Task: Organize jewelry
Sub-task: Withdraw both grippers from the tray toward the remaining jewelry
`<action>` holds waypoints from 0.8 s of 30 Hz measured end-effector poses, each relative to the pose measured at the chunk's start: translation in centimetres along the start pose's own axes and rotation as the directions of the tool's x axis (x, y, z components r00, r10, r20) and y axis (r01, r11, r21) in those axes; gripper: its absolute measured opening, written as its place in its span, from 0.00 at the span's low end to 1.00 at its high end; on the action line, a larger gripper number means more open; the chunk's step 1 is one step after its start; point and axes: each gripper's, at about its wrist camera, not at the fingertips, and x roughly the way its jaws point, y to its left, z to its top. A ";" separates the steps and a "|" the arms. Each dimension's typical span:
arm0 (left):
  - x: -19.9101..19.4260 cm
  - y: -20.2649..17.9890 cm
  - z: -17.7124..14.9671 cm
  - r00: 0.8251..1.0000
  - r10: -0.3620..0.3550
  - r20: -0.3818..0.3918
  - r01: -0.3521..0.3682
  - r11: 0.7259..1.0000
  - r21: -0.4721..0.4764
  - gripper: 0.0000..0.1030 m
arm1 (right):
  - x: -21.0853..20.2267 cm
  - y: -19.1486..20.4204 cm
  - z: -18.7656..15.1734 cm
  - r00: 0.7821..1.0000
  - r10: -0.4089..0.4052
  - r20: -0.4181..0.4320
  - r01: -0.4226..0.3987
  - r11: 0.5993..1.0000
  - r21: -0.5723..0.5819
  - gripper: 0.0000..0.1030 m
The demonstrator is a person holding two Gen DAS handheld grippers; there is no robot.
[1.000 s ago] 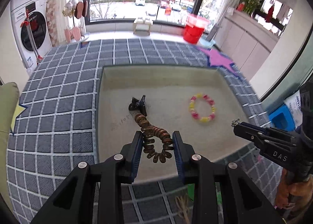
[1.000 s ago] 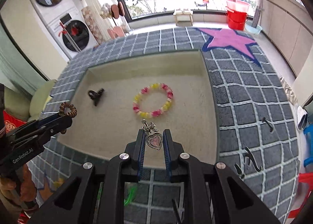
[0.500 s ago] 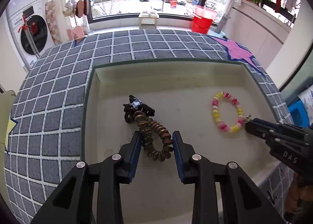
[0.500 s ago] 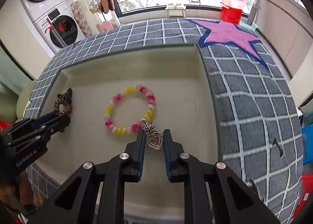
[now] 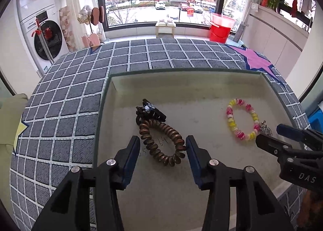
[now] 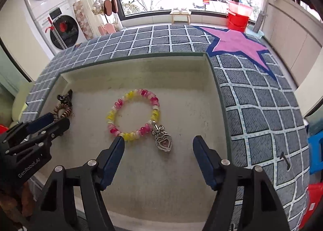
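A cream tray [image 5: 201, 81] lies on the checked cloth. In it, a brown coil hair tie [image 5: 162, 143] lies on the floor against a black hair clip [image 5: 150, 111]. My left gripper [image 5: 162, 144] is open with the coil between its fingers. A pink and yellow bead bracelet [image 6: 134, 115] lies mid-tray, with a silver heart charm [image 6: 162, 140] beside it. My right gripper [image 6: 158, 145] is open and the charm lies between its fingers, free of them. The tray also shows in the right wrist view [image 6: 218, 90].
The grey checked cloth [image 5: 66, 110] with a pink star [image 6: 236, 44] surrounds the tray. A red bucket [image 5: 221, 27] and a washing machine [image 5: 46, 39] stand beyond. A blue object [image 6: 316, 150] sits off the right edge.
Both grippers opened. The coil hair tie dropped from the left gripper and the heart charm from the right gripper; both now lie on the tray floor.
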 end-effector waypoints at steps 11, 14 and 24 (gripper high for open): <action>-1.5 -0.1 -0.1 0.999 0.037 0.024 -0.037 0.999 0.008 0.59 | -3.6 -1.7 -0.1 0.991 0.107 0.078 -0.117 0.985 0.126 0.77; -1.8 -0.2 -0.1 0.999 0.029 0.021 -0.030 1.000 0.011 0.60 | -4.2 -1.8 -0.2 0.991 0.092 0.095 -0.105 0.986 0.131 0.79; -3.6 -0.5 -0.2 0.996 0.052 0.075 -0.053 0.998 0.017 1.00 | -5.7 -2.6 -0.8 0.993 0.067 0.101 -0.080 0.989 0.126 0.90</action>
